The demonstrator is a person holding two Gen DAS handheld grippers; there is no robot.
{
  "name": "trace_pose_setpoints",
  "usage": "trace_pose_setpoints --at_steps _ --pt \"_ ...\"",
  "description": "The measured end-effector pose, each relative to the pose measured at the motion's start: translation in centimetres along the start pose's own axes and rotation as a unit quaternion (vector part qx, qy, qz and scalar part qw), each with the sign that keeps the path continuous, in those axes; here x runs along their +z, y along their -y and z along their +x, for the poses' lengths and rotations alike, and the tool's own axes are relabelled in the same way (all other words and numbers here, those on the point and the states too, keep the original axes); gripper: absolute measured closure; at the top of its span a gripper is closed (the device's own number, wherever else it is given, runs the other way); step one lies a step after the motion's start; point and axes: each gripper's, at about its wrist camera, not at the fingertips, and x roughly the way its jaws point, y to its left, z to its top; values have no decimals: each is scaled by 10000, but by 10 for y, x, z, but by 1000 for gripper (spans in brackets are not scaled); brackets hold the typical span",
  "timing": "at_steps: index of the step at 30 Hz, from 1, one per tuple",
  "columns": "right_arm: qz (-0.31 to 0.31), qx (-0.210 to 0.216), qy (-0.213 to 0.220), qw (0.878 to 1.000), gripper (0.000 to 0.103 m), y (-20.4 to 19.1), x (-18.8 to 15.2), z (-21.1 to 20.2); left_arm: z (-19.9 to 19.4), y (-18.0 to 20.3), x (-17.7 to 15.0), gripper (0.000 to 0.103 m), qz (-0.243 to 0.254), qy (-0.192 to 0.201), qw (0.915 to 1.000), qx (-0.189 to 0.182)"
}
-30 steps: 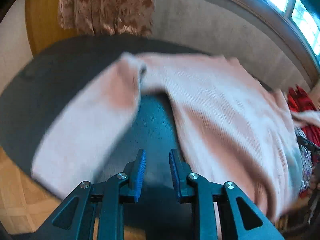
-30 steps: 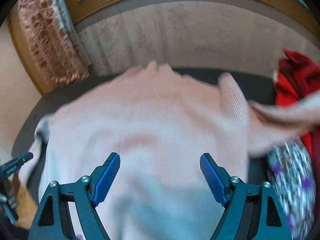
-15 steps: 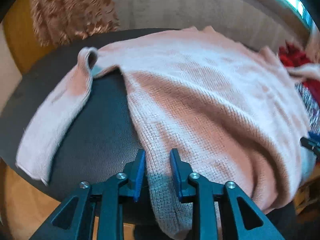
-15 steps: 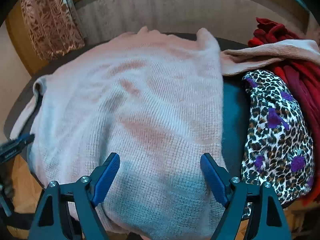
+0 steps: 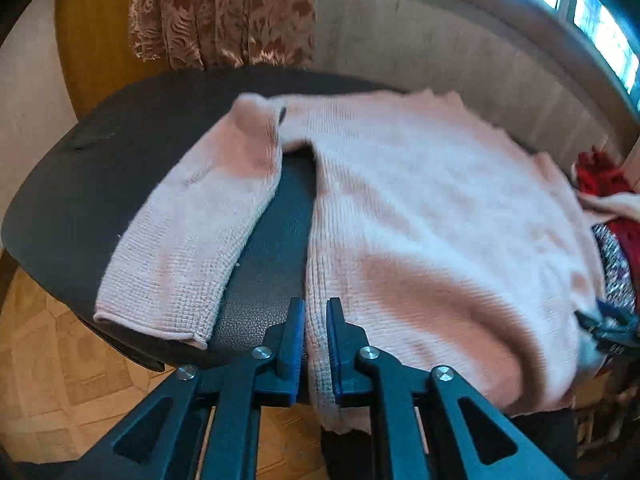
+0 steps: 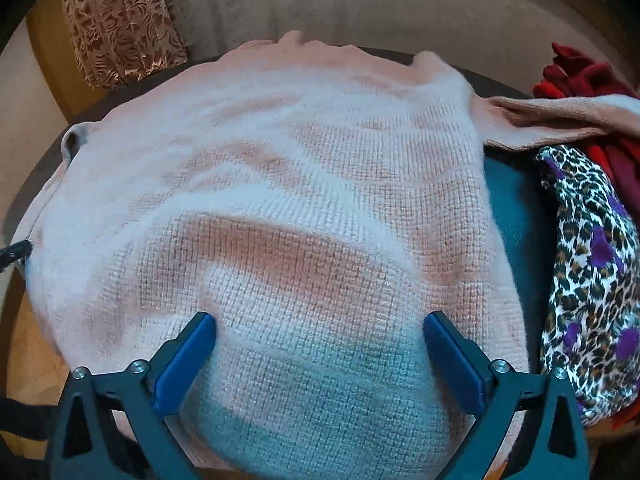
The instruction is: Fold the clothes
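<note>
Currently the left gripper (image 5: 316, 330) is pinched on the side hem of the pale pink knitted sweater (image 5: 420, 220), which lies spread over the dark round leather seat (image 5: 120, 152). Its sleeve (image 5: 200, 232) lies left of the fingers. Right gripper (image 6: 320, 354) hovers spread wide over the sweater's lower body; leopard-print cloth (image 6: 588, 280) sits to its right.

Pink knit sweater (image 6: 304, 184) spread flat, sleeve out

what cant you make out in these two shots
- Left claw: narrow gap on the pink sweater edge; whether the pads actually pinch it is unclear.
- Sweater hem: cut off by the bottom edge, right wrist view.
- Red clothes: partly covered by the leopard-print garment.
</note>
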Motion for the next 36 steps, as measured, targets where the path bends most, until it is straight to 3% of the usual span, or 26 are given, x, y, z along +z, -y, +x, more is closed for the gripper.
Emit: trace_pose_setpoints --at_steps 7,11,13,16,21,24,28,32,33,36 --pt "-14 309 -16 9995 7 0 5 -22 -11 8 9 90 -21 243 9969 -754" --pt "141 497 -201 9985 7 8 4 -24 27 17 8 90 513 -254 9976 -402" --pt "87 551 -434 9975 7 4 -9 -17 27 5 8 90 663 -214 9975 -153" --pt "-487 322 -602 9965 4 -19 -19 -11 27 -18 7 89 856 -171 9956 345" --pt "-947 188 -726 9927 0 -40 -30 -8 19 -49 16 93 158 -165 9997 2" --pt "-813 420 -696 9934 4 -37 -21 -15 8 -39 38 93 -141 194 9981 -567" --pt "-373 404 -43 9985 6 -20 30 -29 26 4 79 88 46 447 9965 -706" --pt "226 -140 505 9984 4 2 94 -8 67 48 123 87 154 380 9978 -519" --pt "333 -231 553 9976 4 6 106 0 57 63 115 87 146 372 9983 -433" --pt "555 -423 537 9961 4 18 132 26 83 62 128 87 70 274 9995 -167"
